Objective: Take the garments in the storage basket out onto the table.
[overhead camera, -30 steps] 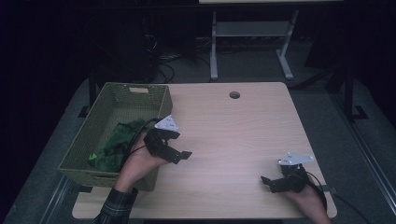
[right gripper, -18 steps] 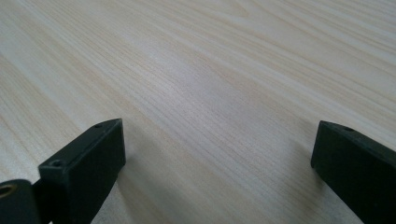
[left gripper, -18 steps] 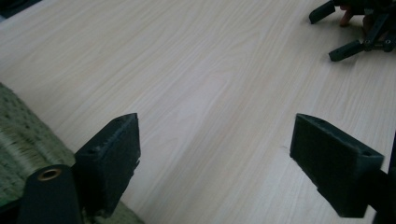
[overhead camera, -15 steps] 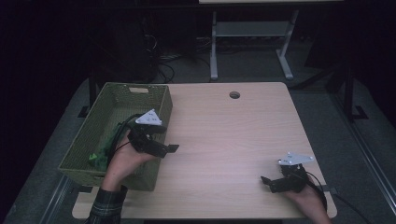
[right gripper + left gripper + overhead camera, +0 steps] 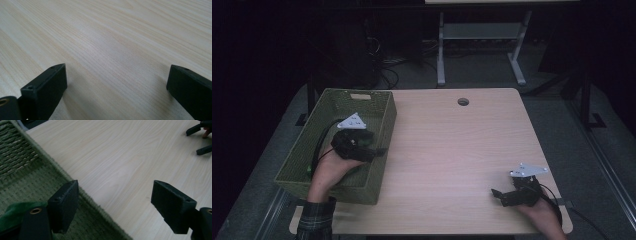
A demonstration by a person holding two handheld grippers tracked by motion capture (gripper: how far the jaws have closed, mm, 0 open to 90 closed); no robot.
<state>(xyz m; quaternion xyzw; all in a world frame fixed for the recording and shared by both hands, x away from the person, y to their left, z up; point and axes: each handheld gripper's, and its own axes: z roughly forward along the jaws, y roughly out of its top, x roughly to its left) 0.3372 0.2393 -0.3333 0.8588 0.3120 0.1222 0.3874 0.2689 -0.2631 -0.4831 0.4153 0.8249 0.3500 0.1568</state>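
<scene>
The person is working the left gripper [image 5: 379, 150] over the green woven basket [image 5: 327, 186] that is sitting along the left edge of the desk [image 5: 452, 150], and the step in hand looks like fetching the green cloth [image 5: 10, 216] lying on the basket's floor. In the left gripper view the cloth is showing low behind the left finger, while the fingers [image 5: 63, 205] are straddling the basket's right wall, one over the weave and one over bare wood. They are spread wide with nothing between them, though they have just been closing a little. To do this well, the hand is probably needing to swing back toward the basket's middle, tip the fingers downward and sink them past the rim before squeezing, so that they are pinching a fold of fabric and not catching the wicker. Closing should be waiting until the cloth is between the pads. The right gripper [image 5: 498, 196] is resting near the desk's near right corner, its fingers [image 5: 47, 87] released and parted over bare wood, well apart from the basket.
</scene>
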